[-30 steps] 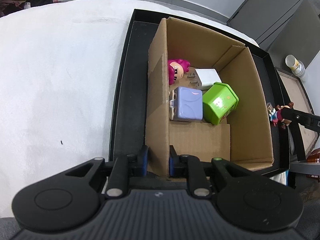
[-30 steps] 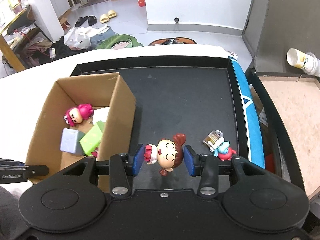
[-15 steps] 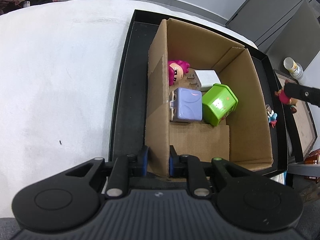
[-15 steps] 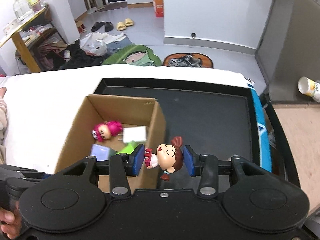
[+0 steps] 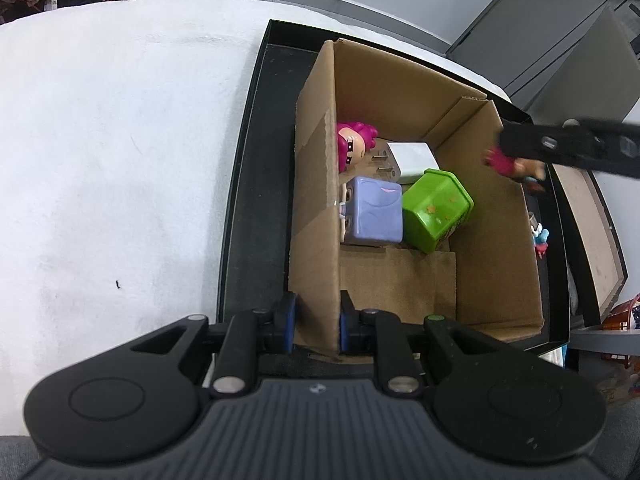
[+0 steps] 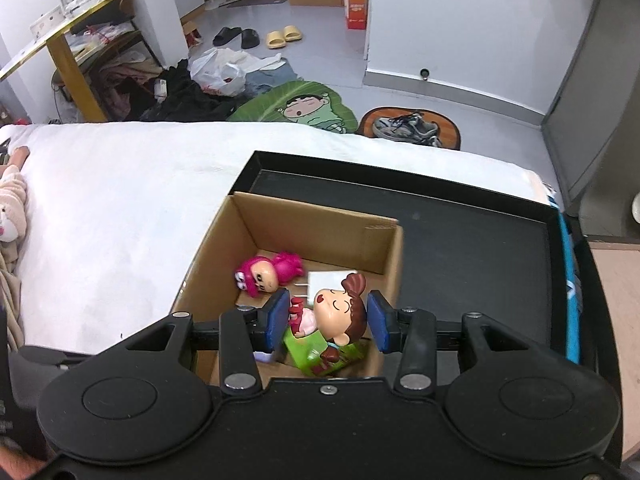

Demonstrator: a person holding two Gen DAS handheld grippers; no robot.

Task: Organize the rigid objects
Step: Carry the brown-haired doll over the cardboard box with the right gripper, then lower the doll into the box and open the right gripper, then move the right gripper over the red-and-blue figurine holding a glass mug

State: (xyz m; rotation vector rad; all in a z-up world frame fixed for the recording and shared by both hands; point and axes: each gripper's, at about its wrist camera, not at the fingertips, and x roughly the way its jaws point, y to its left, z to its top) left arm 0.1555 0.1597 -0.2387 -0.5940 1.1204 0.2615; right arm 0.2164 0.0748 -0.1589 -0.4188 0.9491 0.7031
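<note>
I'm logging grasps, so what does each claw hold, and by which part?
Left claw: cardboard box, near wall edge. Right claw: brown-haired figurine, by its head and front.

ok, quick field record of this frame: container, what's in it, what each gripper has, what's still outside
container: cardboard box, open top, standing in black tray
in box: pink-haired figurine, white plug adapter, purple cube toy, green house toy
left gripper: shut on the box's near-left wall
right gripper: shut on brown-haired figurine, held above the box
outside box: small blue and red figurine on the tray, to the right of the box
surface: white cloth under the tray
</note>
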